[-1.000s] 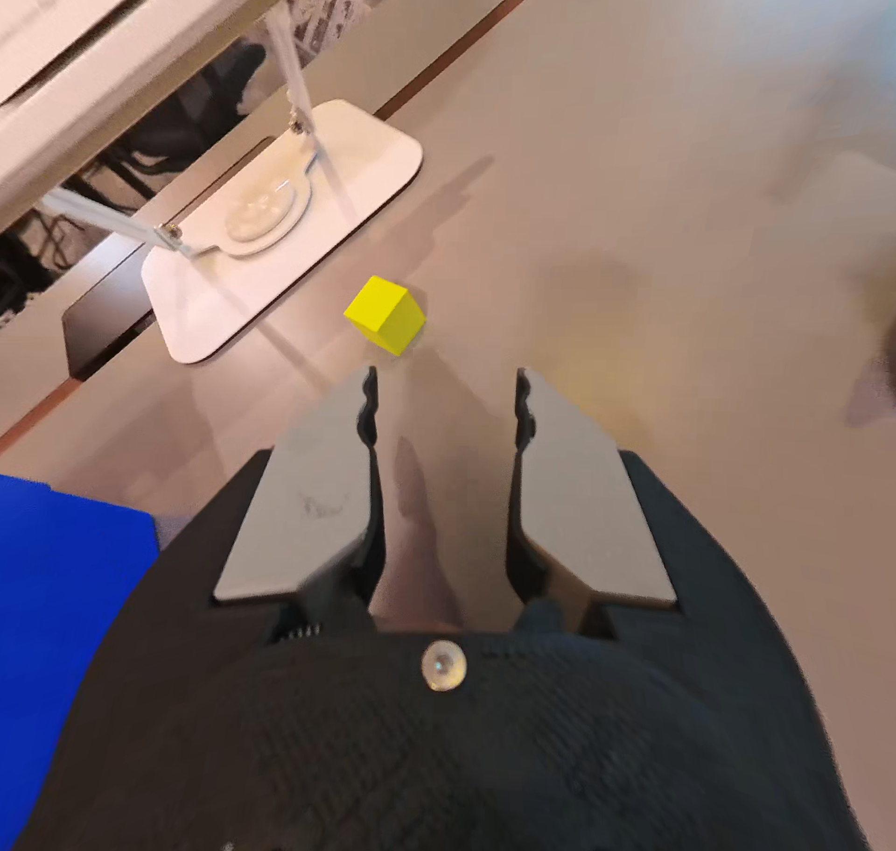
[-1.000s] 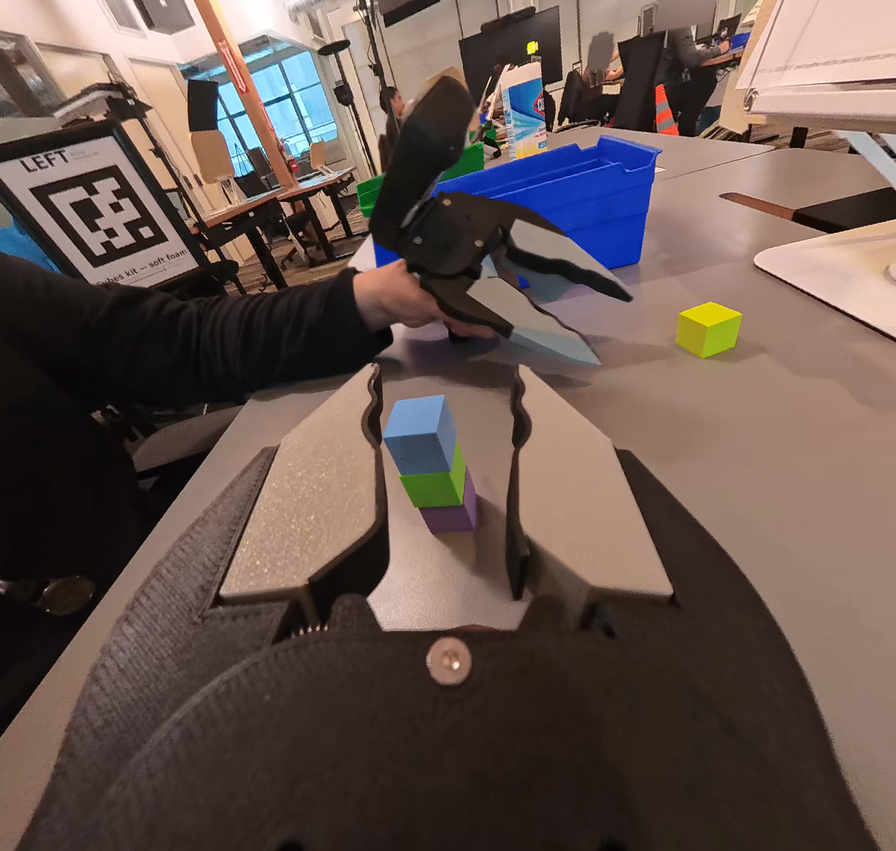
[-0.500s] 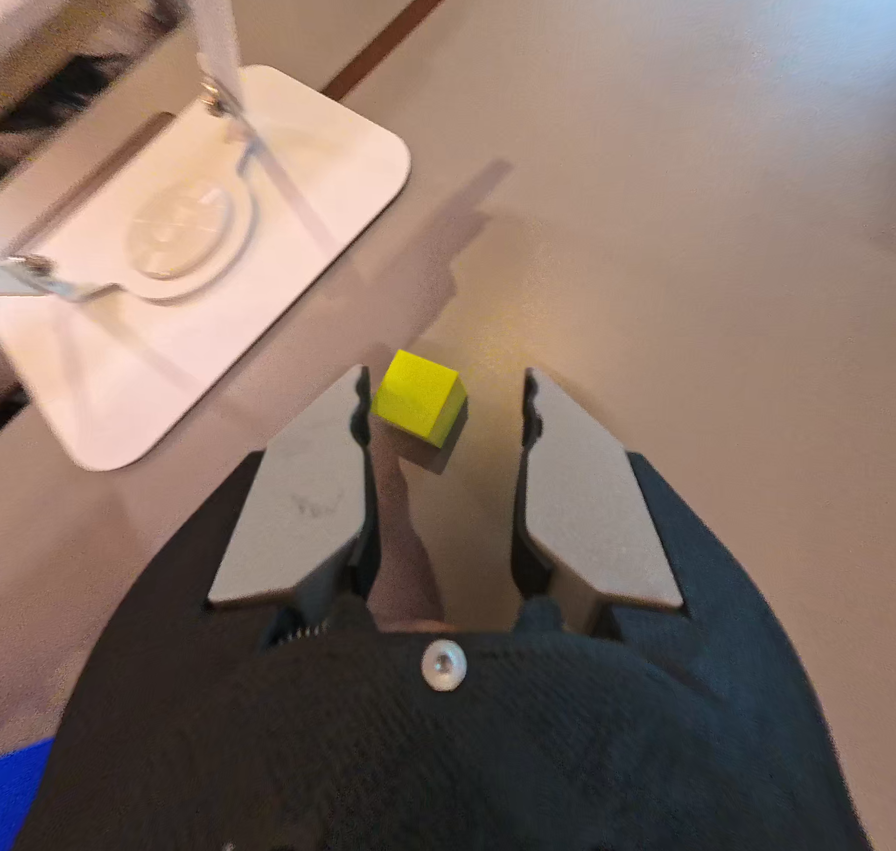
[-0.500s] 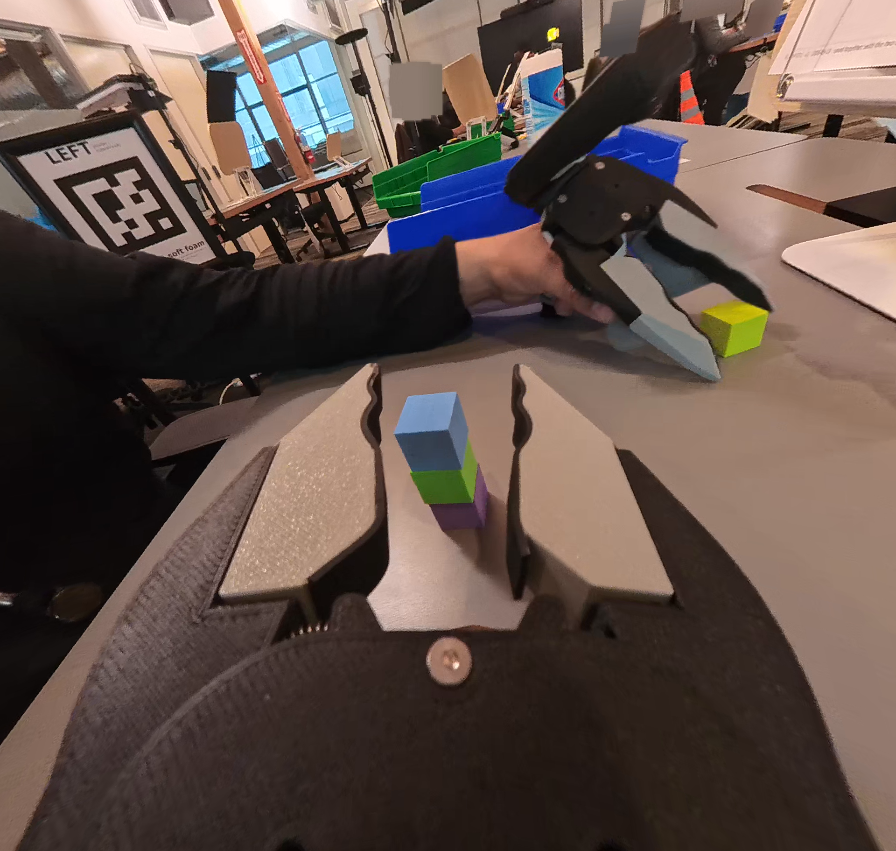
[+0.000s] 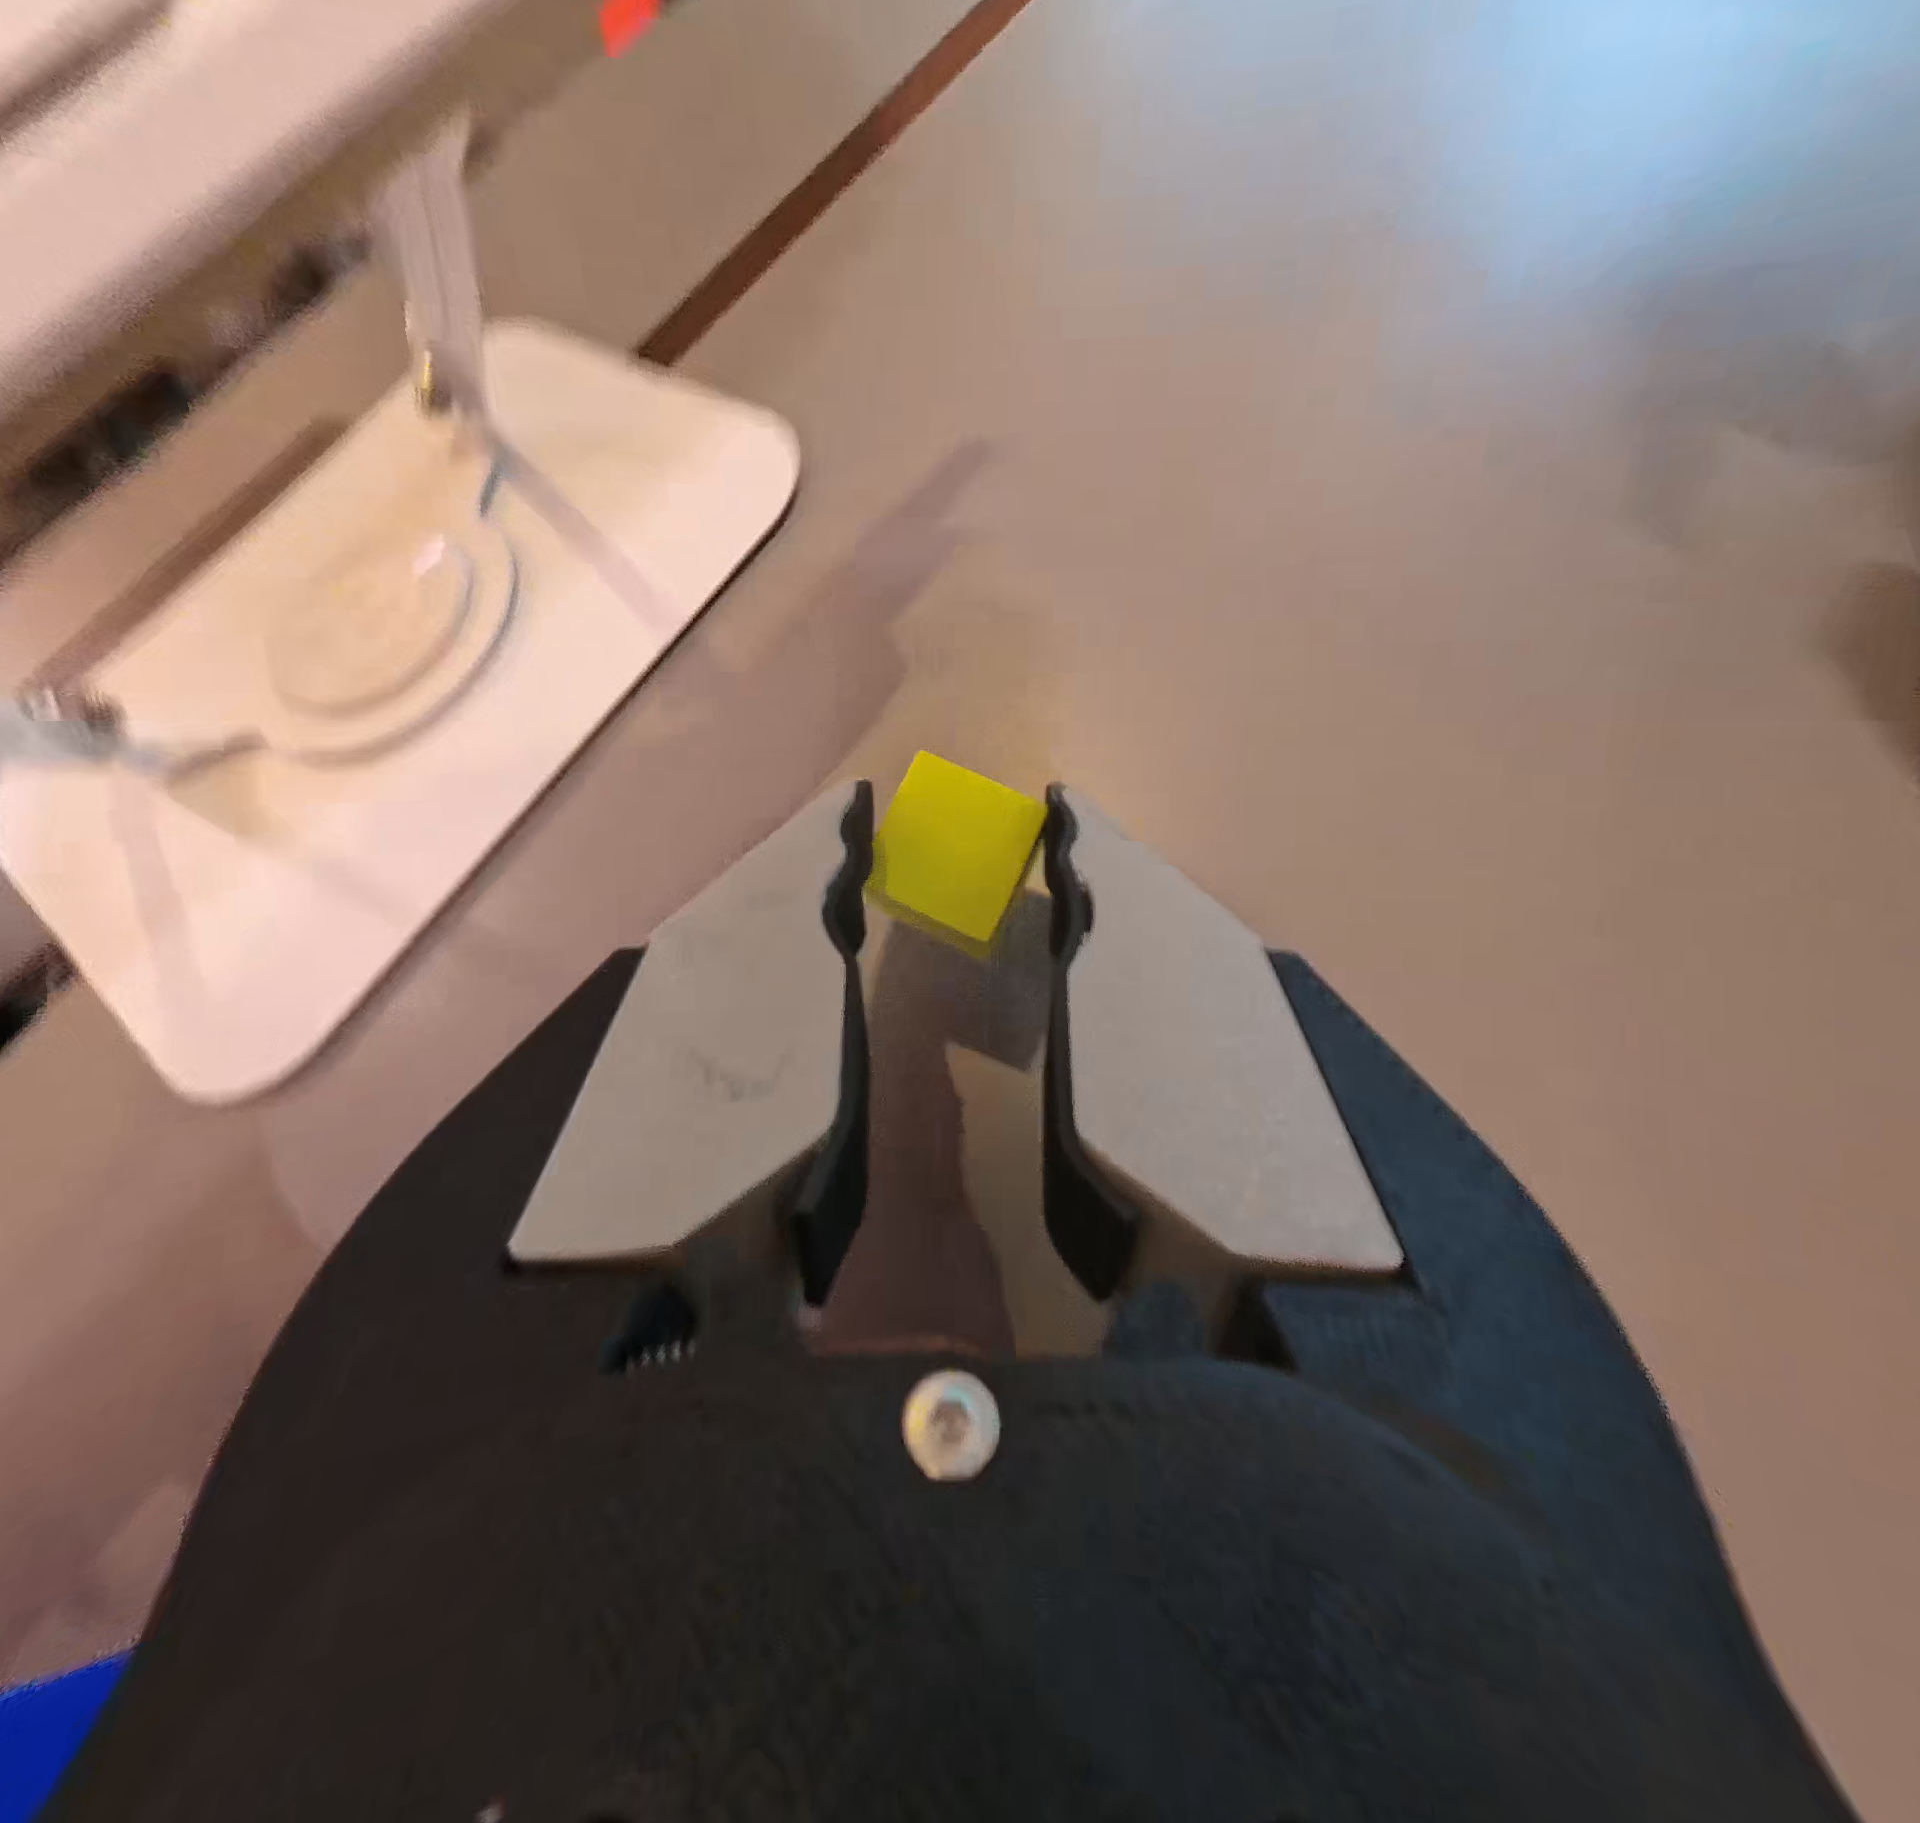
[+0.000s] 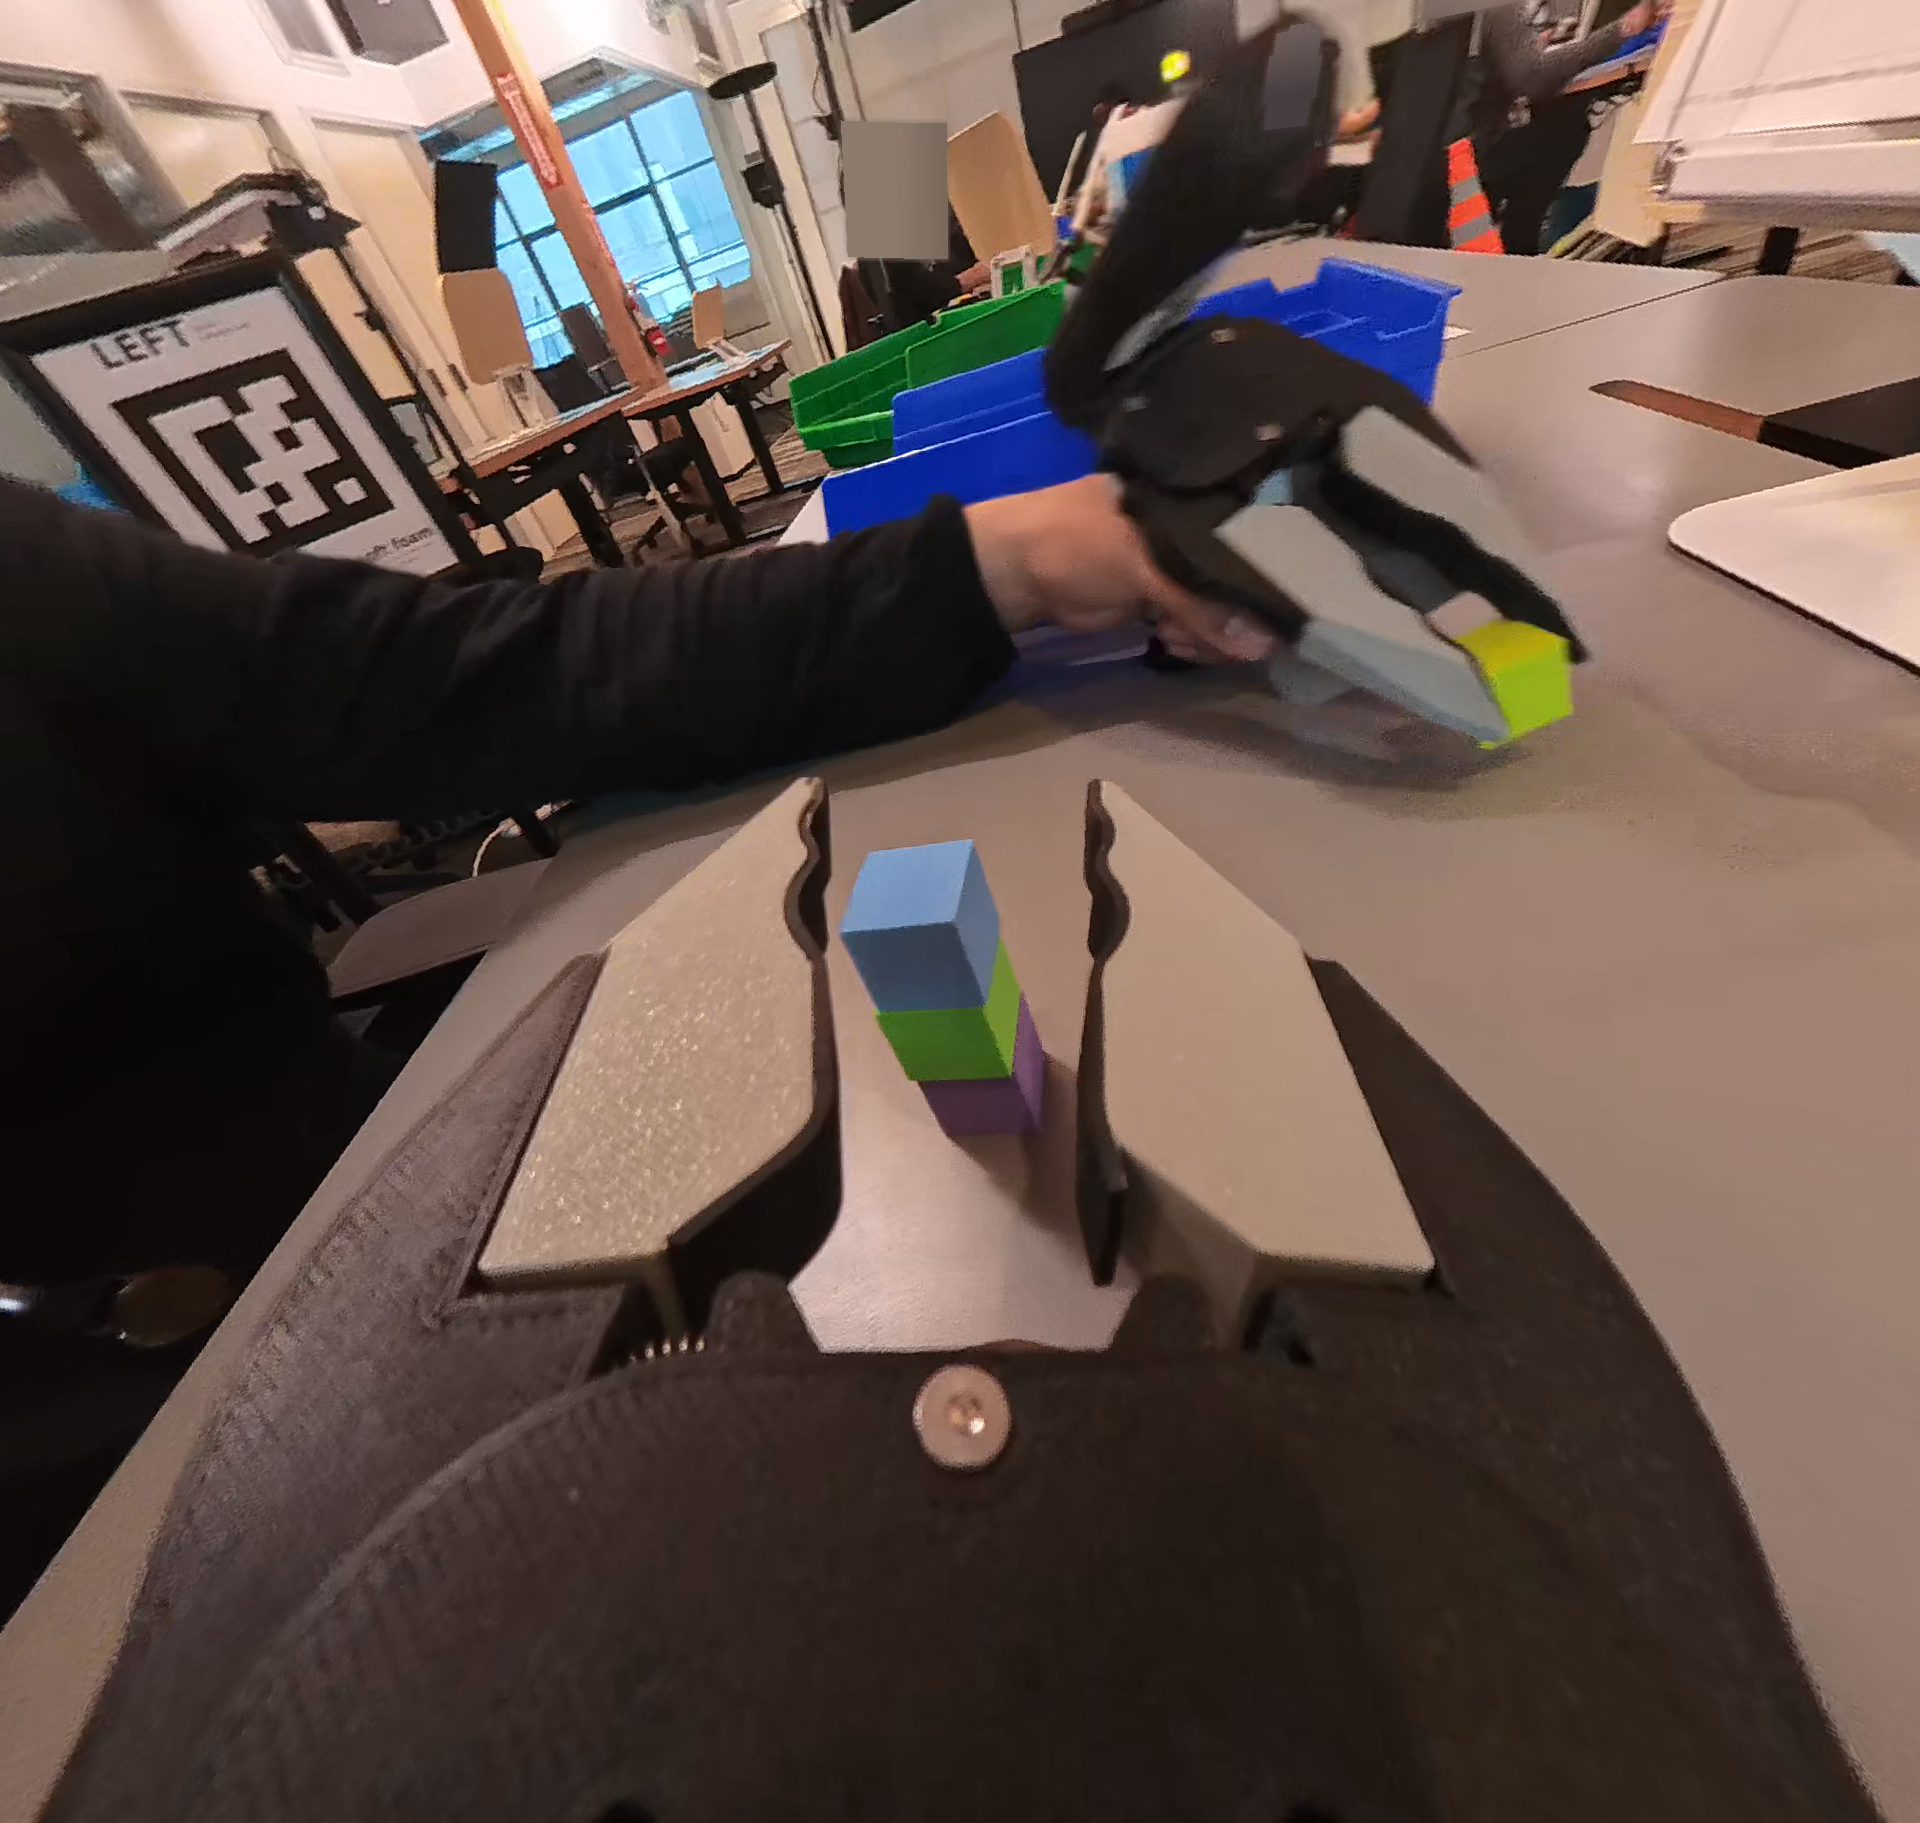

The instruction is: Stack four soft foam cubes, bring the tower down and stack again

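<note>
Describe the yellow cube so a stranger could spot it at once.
Start at the grey table and find the white stand base on it. Just beside that base, the left hand-held gripper is shut on the yellow cube. It is the only cube apart from the blue, green and purple tower.

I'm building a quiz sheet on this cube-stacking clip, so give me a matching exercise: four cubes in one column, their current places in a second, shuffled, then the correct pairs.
Things
1. yellow cube
2. blue cube
3. green cube
4. purple cube

Places
A. bottom of the stack, on the table
B. top of the stack
C. between the fingertips of the left gripper
D. middle of the stack

Pairs: 1-C, 2-B, 3-D, 4-A
</note>
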Demonstrator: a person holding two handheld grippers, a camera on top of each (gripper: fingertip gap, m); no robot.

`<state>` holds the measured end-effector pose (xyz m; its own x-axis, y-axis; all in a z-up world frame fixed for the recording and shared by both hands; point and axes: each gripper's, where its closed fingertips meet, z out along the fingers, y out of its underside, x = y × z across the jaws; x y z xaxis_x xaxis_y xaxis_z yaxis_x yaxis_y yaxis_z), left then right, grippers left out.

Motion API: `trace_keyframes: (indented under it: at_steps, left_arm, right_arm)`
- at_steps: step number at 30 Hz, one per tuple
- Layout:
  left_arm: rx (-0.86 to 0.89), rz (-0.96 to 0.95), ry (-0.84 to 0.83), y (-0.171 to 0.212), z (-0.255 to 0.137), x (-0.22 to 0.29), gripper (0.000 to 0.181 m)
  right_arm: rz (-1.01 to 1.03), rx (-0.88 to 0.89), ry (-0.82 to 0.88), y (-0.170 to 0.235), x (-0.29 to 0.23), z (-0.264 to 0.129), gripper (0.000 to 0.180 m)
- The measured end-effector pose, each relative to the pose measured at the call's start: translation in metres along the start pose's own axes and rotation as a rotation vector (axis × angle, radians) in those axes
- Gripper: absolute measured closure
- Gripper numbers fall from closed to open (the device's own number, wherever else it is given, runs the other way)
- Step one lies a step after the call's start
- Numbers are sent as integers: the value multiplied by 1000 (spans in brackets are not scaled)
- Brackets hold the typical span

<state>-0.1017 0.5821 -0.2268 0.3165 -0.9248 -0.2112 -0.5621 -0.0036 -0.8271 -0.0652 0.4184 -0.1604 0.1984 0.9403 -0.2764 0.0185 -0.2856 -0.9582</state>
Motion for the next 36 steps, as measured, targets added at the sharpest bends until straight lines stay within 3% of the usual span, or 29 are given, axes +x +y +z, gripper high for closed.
trace_keyframes:
  at_steps: [3,7,12,22,25,29,36]
  left_arm:
    - [124,235,6,-23,-15,39,150]
    - [204,530,-132,-51,-34,75,150]
    - [331,703,-301,-89,-58,108,150]
    - [432,793,-316,-113,-75,149,150]
    - [416,787,-326,-110,-73,147,150]
    - [424,776,-287,-104,-74,150,151]
    - [444,659,-164,-95,-90,147,150]
  right_arm:
    - [50,41,15,-8,5,-2,132]
    - [186,124,6,-22,10,-7,125]
    - [229,111,12,-22,11,-4,120]
    - [170,113,35,-28,1,7,126]
    - [104,101,7,-29,-9,8,155]
    - [2,52,78,-26,-9,8,155]
    - [-66,70,57,-22,-12,-1,155]
